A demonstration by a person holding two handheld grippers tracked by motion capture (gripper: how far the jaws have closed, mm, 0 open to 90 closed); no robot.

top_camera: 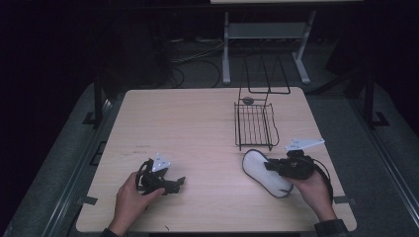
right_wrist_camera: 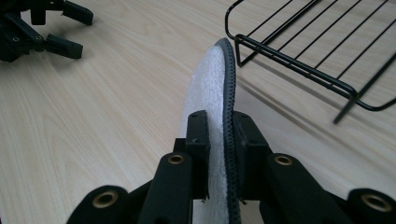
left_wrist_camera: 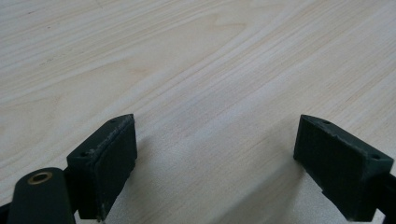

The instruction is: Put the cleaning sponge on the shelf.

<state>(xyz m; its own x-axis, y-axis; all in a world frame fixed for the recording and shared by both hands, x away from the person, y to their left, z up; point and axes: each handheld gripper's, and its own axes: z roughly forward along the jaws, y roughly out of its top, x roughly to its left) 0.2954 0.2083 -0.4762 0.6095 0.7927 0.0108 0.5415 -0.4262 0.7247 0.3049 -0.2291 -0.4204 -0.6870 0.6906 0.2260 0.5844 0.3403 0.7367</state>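
A white insole with a dark grey edge (top_camera: 262, 171) lies tilted near the table's front right, just below the black wire rack (top_camera: 255, 123). My right gripper (top_camera: 271, 167) is shut on its side; in the right gripper view the two jaws pinch the insole (right_wrist_camera: 210, 88) edge-on, the right gripper (right_wrist_camera: 219, 135) closed around it. My left gripper (top_camera: 180, 181) rests on the table at front left, held by a hand, pointing right. In the left gripper view its fingers (left_wrist_camera: 105, 163) stand wide apart over bare wood, so the left gripper (left_wrist_camera: 217, 154) is open and holds nothing.
The wire rack (right_wrist_camera: 317, 51) stands right of centre with upright wire loops at its back and a small dark round object (top_camera: 248, 100) at its far end. The wooden table (top_camera: 188, 128) spreads between the grippers. A metal stand (top_camera: 267, 34) and cables are on the floor beyond.
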